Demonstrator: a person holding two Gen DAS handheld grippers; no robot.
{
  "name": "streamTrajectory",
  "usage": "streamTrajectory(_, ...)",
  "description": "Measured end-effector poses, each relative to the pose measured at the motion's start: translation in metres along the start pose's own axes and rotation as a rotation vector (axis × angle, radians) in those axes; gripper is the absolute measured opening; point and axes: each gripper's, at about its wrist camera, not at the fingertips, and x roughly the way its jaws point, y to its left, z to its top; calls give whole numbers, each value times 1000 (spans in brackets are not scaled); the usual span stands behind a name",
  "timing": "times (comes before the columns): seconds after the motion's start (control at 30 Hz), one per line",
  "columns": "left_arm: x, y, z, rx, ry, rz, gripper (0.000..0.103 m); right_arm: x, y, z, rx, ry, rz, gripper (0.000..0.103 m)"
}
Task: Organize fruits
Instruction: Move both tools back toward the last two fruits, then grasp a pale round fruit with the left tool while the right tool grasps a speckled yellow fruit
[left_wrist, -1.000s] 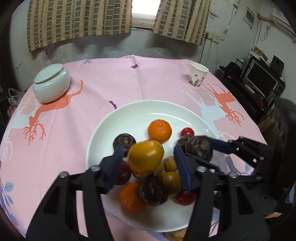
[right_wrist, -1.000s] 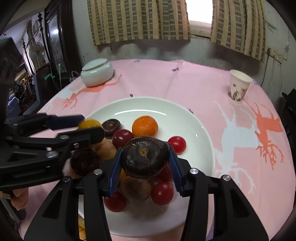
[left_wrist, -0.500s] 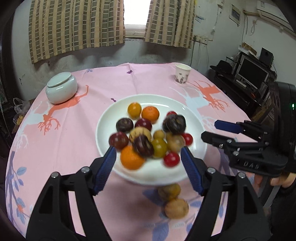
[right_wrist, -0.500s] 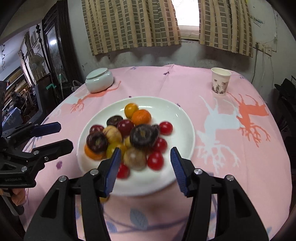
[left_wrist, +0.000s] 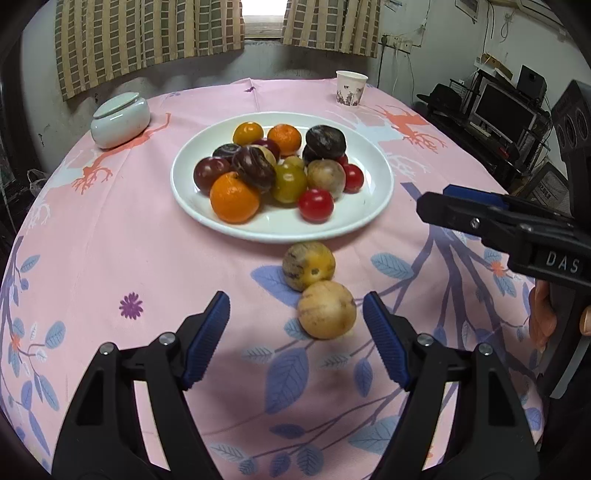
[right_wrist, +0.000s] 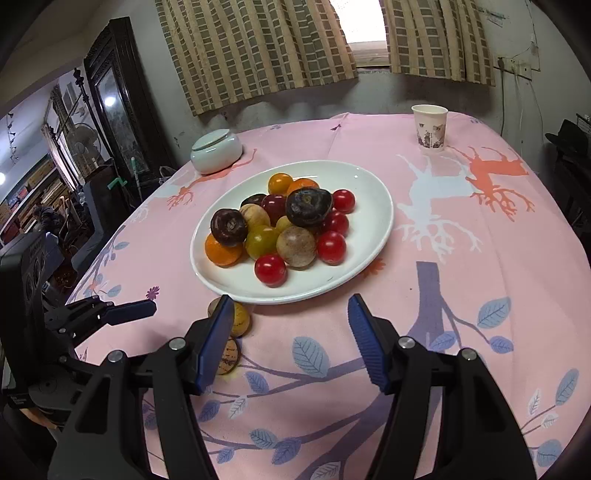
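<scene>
A white plate holds a heap of fruit: oranges, red tomatoes, dark purple fruits and tan ones. Two tan fruits lie on the pink cloth in front of the plate. My left gripper is open; the nearer tan fruit sits loose between its fingers, close to the right one. My right gripper hovers before the plate with its jaws opening and nothing between them. Its left finger half hides the two loose fruits.
A lidded pale jar stands at the back left and a paper cup at the back right. Beyond the round table's right edge are a monitor and speakers. A dark cabinet stands at the left.
Both grippers let go of their fruits onto the plate and drew back towards the table's near edge, jaws spreading. The two loose tan fruits came into view.
</scene>
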Motion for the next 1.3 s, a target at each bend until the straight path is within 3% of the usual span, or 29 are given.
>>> streamTrajectory(0.33,31,-16,-7,25,73,-7,77,7,-9,-4,21,31,42,64)
streamTrajectory(0.43,43,-13,-9,12,97,-10,70,8,-10,-5,18,34,37,64)
streamTrajectory(0.5,44,-12,-8,8,84,-4,64,10,-10,-5,14,42,35,64)
streamTrajectory(1.1,45,-14,-6,26,66,-28,55,25,-8,-12,-2,101,17,64)
streamTrajectory(1.2,44,-17,-6,39,55,-54,43,25,-7,-12,-6,103,16,64)
streamTrajectory(1.3,43,-24,-8,78,48,-44,43,27,-7,-13,-7,112,16,64)
